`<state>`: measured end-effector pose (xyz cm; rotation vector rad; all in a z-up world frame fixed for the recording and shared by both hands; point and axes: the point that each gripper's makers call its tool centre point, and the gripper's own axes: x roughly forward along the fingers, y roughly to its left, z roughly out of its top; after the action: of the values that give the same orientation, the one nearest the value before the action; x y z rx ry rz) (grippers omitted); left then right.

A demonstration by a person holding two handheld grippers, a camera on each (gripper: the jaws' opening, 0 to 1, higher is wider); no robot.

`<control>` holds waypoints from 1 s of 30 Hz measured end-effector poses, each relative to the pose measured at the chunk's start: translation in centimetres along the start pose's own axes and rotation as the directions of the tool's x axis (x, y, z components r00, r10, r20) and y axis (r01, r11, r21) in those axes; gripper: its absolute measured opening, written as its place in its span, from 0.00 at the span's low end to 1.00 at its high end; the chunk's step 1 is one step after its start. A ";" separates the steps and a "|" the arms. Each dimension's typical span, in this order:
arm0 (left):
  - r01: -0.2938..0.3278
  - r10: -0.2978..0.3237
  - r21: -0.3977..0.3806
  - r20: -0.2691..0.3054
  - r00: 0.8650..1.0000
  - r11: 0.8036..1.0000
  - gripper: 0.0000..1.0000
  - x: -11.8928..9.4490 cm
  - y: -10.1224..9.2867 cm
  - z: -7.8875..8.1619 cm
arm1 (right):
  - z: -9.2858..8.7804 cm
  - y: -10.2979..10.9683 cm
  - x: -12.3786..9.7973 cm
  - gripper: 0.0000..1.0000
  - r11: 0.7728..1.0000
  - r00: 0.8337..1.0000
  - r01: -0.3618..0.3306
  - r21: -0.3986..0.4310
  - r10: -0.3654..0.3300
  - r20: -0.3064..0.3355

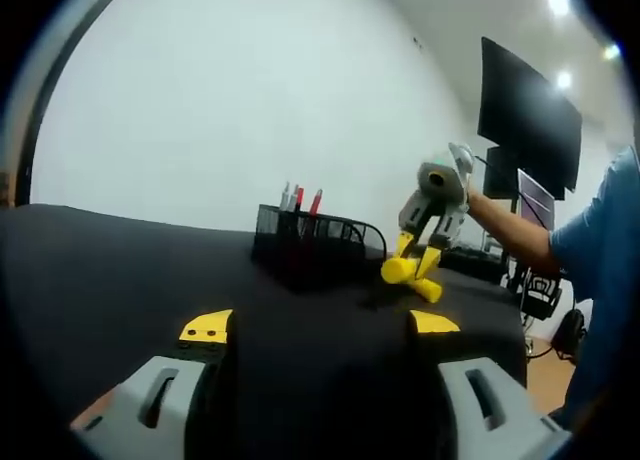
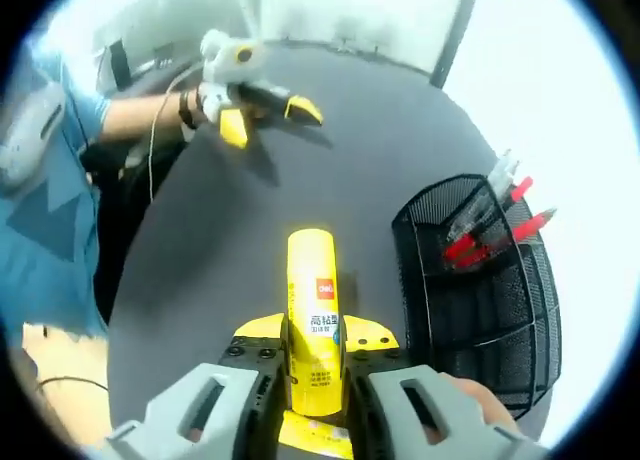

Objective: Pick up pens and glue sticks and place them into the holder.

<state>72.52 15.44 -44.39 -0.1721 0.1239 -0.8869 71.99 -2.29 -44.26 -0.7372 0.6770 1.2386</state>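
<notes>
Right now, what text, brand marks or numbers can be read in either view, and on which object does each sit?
"高粘" or similar Chinese characters: on the yellow glue stick clamped in the right gripper; only partly legible.
Small red brand logo above them on the same label: too blurred to read.
Finer print below the characters: too small to read.
Pens in the mesh holder: no readable markings.
</notes>
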 end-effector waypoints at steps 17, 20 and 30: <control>0.013 -0.012 -0.029 0.023 1.000 1.000 0.69 0.0 -0.2 0.3 | 4.3 1.4 -0.9 0.16 0.992 0.934 -0.013 0.126 -0.033 0.356; 0.016 -0.016 -0.021 0.023 1.000 1.000 0.69 0.0 -0.3 0.3 | 5.1 1.7 -1.2 0.16 0.987 0.900 -0.022 0.157 -0.049 0.433; 0.023 -0.023 -0.008 0.033 0.999 1.000 0.68 -0.1 -0.2 0.6 | 6.7 3.3 -1.6 0.16 0.973 0.820 -0.012 0.230 -0.122 0.559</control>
<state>72.35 15.46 -43.78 -0.1964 0.0956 -0.9062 68.84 2.65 -39.38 -0.1670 0.2818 1.2217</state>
